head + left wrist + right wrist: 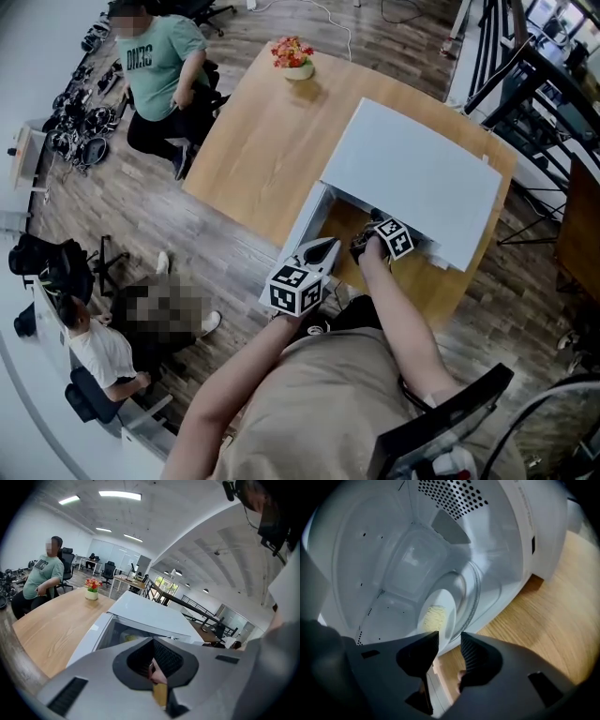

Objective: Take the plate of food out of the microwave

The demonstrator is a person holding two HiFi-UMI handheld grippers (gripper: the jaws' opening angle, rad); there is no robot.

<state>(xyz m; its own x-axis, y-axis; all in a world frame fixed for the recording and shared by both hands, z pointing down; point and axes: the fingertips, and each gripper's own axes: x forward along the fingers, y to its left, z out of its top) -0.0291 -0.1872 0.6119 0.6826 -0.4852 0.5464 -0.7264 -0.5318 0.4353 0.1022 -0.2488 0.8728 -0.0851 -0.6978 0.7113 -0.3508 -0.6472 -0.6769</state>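
Observation:
A white microwave point(412, 178) stands on the wooden table point(262, 141), its door point(305, 220) swung open to the left. Inside, a white plate point(438, 613) with yellow food rests on the glass turntable point(476, 597). My right gripper point(450, 641) is at the cavity mouth point(366, 246). Its jaws are apart with the plate's near rim between the tips, and a gap shows beside the rim. My left gripper point(152, 641) is shut with nothing in it. It hovers by the open door point(89, 639), in front of the microwave point(150, 611).
A small pot of flowers point(295, 56) stands at the table's far end. One person sits beyond the table point(159, 66) and another at the lower left point(103, 352). Black gear lies on the floor at the left point(80, 122). A dark railing point(525, 84) runs along the right.

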